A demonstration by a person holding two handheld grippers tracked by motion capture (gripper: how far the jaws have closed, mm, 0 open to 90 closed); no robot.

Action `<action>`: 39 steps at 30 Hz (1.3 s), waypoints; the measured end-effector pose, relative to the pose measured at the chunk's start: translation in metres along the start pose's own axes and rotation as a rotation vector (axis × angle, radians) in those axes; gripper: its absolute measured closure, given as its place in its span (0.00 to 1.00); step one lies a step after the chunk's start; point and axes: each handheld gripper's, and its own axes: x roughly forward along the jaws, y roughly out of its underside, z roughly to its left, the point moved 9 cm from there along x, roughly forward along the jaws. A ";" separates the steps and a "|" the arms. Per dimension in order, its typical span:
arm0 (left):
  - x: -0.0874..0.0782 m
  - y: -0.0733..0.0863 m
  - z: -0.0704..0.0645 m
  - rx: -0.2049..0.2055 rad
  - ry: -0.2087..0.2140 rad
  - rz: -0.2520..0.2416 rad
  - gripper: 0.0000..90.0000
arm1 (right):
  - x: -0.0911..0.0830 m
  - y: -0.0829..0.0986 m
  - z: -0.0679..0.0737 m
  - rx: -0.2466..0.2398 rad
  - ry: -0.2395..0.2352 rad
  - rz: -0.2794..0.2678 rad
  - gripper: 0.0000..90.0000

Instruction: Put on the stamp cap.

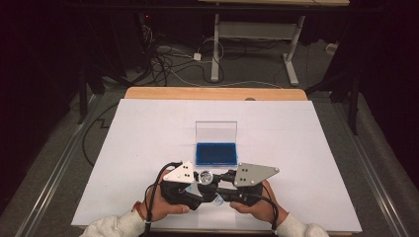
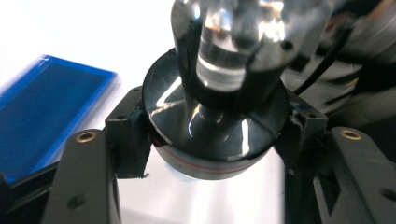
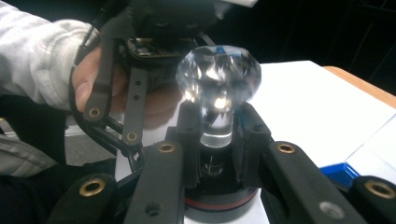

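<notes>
Low centre of the high view, both claws meet: left claw (image 2: 210, 140) pinches the stopper's black base (image 2: 215, 130), right claw (image 3: 217, 140) pinches its crystal stem (image 3: 217, 126); blue case (image 1: 216, 153) lies just above them on the bench (image 1: 306, 163).

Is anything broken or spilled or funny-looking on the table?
Nothing looks broken or spilled. The clear faceted crystal knob on its round black base is held off the table by both grippers: left gripper, right gripper. The blue tray with a clear raised lid sits straight.

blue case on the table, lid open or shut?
Open. The blue case lies flat on the white table with its clear lid standing upright at the far edge. No contents visible from above.
</notes>
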 end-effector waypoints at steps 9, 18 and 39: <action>-0.011 0.007 0.018 0.036 -0.183 0.016 0.40 | -0.003 0.004 -0.009 0.028 0.043 0.033 0.88; 0.004 0.012 0.011 0.103 -0.206 0.075 0.40 | 0.007 0.009 -0.005 -0.004 0.063 0.077 0.78; 0.006 0.018 0.014 0.125 -0.230 0.107 0.40 | 0.005 -0.003 -0.001 -0.005 0.104 0.085 0.63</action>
